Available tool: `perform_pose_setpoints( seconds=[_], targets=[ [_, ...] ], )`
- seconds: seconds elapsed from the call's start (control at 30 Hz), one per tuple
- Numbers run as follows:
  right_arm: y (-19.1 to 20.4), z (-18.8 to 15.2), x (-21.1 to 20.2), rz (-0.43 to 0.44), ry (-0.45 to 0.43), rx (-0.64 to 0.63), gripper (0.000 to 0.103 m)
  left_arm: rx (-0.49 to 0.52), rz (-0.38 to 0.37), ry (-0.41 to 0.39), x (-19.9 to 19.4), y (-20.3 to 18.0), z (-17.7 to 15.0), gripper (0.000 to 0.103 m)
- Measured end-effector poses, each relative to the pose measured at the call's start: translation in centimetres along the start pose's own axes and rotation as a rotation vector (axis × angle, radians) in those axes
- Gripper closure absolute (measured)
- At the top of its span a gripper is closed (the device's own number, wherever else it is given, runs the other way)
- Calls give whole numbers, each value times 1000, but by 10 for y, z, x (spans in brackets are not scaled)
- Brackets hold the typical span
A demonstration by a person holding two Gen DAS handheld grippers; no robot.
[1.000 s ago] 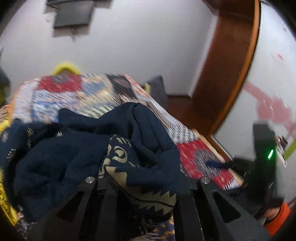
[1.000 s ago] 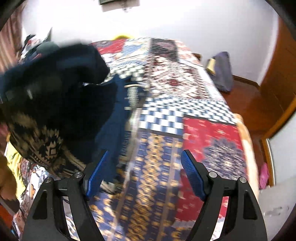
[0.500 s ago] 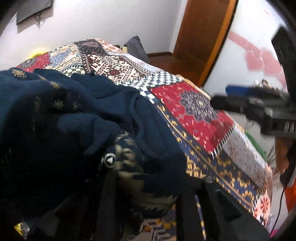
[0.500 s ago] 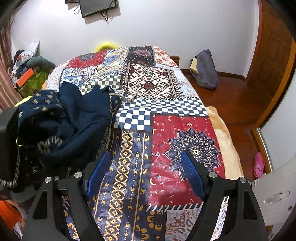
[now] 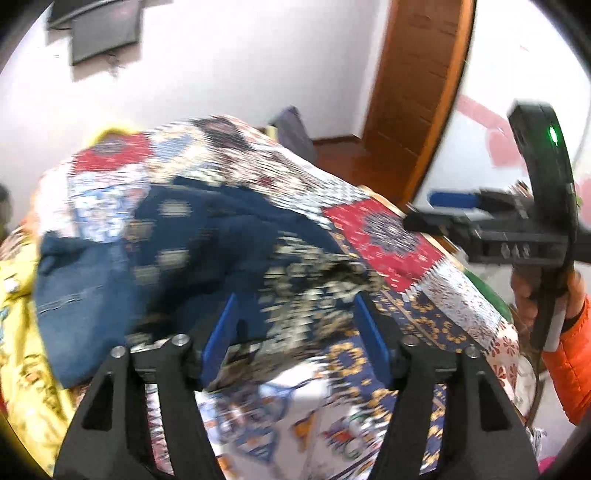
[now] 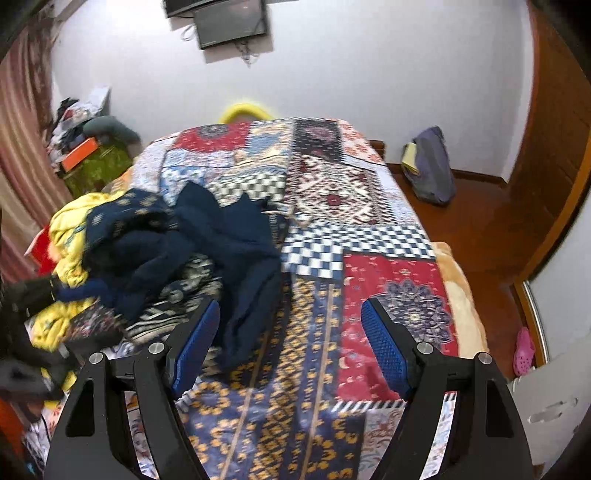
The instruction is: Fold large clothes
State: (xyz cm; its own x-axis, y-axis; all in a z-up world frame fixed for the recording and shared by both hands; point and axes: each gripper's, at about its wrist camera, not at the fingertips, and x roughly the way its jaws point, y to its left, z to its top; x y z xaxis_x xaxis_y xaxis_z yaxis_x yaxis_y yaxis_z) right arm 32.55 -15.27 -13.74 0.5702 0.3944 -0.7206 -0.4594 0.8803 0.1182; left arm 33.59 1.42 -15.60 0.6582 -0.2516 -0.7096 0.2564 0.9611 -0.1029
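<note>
A big dark blue piece of clothing with small gold patterns (image 6: 192,251) lies in a crumpled heap on the left side of a bed. The bed is covered by a bright patchwork blanket with red, blue and checkered squares (image 6: 369,280). The heap rests partly on a yellow cloth (image 6: 70,229) at the bed's left edge. The left gripper with black arms and blue pads (image 5: 295,332) is above the near end of the heap, and its fingers are wide apart with nothing between them. This view is blurry, so I cannot tell if the pads touch the cloth. The right gripper with the same blue pads (image 6: 291,347) hangs over the blanket just to the right of the heap. Its fingers are wide apart too and hold nothing. A hand in an orange sleeve (image 5: 543,291) grips its handle. A black screen (image 6: 229,22) hangs on the white wall behind the bed. A grey bag (image 6: 432,166) leans on the brown wooden floor by the far wall.
</note>
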Motion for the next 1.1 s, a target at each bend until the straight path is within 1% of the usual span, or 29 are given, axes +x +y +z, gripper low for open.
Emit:
perform_pose_setpoints(
  seconds=[0.1,0.17,0.23,0.33,0.43,0.57,0.67,0.77,0.8,0.83,0.93,1.1],
  targets=[
    [28,-5,4,42,16,-60,27,-27,80,-10,-21,26,-11,36],
    [46,-8,11,58,29,-104,27,-50,158,8,-25,49,-21,36],
    [65,-11,18,72,42,-147,27,-90,204,30,-25,68,-31,36],
    [93,-16,32,88,60,-208,27,-140,227,52,-23,88,-49,36],
    [117,-14,49,104,75,-243,27,-187,241,71,-13,105,-62,36],
    [135,-7,71,123,98,-234,27,-240,247,85,-1,124,-71,36],
    [145,-2,88,93,108,-233,27,-279,251,85,8,136,-70,36],
    [145,2,97,61,95,-233,27,-331,219,75,15,146,-67,36],
    [144,2,97,54,88,-231,27,-348,197,67,17,148,-66,36],
    [140,5,97,44,78,-230,27,-363,177,57,19,150,-63,36],
    [125,15,96,18,51,-207,27,-365,155,30,23,148,-50,36],
    [86,36,96,-30,12,-124,27,-355,112,6,39,140,-24,36]
  ],
)
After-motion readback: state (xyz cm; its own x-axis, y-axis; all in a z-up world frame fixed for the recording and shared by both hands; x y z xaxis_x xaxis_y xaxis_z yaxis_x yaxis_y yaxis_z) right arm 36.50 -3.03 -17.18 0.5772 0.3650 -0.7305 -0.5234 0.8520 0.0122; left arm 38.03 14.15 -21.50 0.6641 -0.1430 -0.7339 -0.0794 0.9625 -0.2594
